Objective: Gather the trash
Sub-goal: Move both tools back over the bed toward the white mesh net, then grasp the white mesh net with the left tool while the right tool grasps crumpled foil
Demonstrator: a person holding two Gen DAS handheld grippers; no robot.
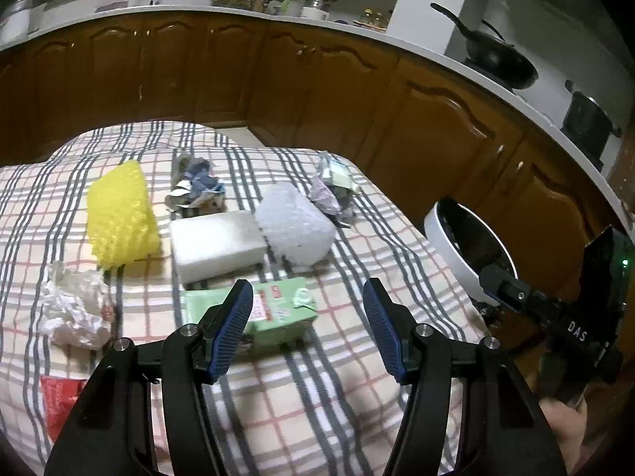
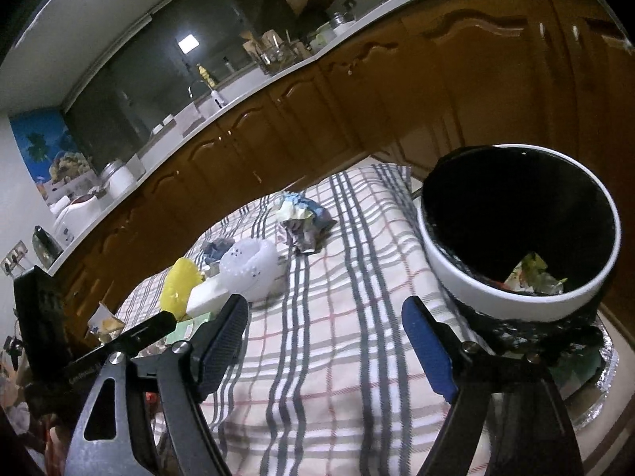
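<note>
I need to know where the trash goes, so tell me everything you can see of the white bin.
The white bin is round, with a smooth, plastic-looking white wall and rim. A black liner covers its inside and bunches below the rim outside. It is open, with no lid in view, and sits beside the checked cloth. Some crumpled scraps lie inside. Neither set of tongs touches it.

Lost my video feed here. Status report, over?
Left gripper open, empty, over green carton. Right gripper open, empty, beside trash bin. Several trash pieces on checked cloth. Nothing in the way.
</note>
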